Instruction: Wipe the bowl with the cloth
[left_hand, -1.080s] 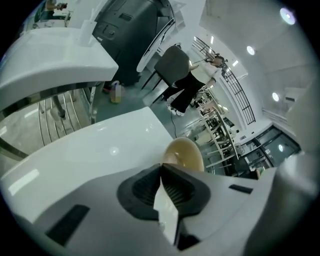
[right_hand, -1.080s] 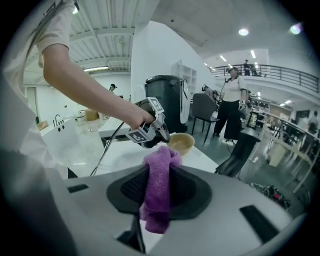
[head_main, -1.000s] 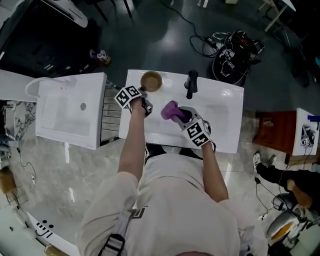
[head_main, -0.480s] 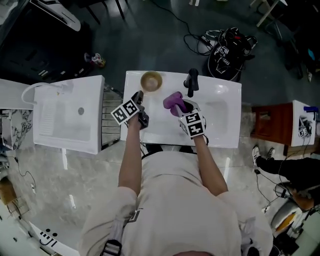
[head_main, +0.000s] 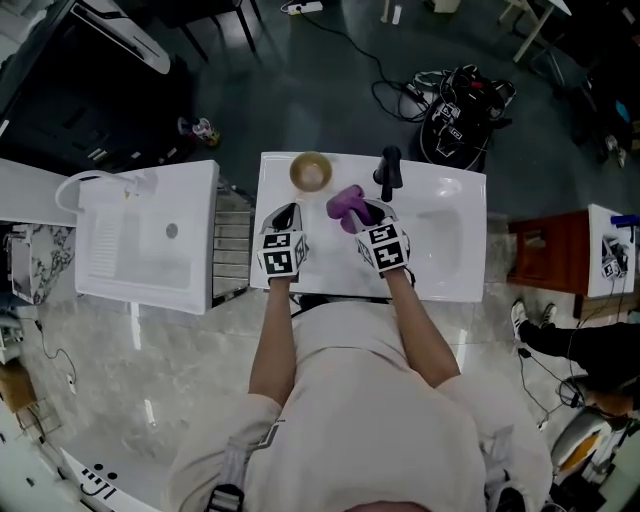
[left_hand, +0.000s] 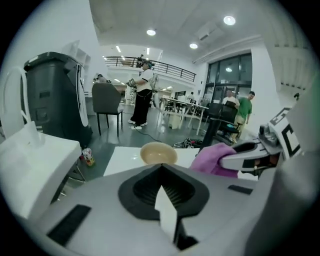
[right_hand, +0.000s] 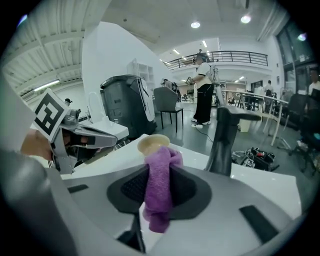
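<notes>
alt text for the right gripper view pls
The right gripper is clamped on a purple cloth above a white counter. A tan bowl sits just beyond it, a black faucet stands to the right, and the left gripper shows at left.

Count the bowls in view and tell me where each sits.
1. The tan bowl stands at the far left corner of the white countertop, left of the black faucet. No other shows.

Black faucet (head_main: 388, 172) upright on white sink counter (head_main: 458, 272); second white basin (head_main: 145, 245) just left; black device (head_main: 465, 112) on floor.
</notes>
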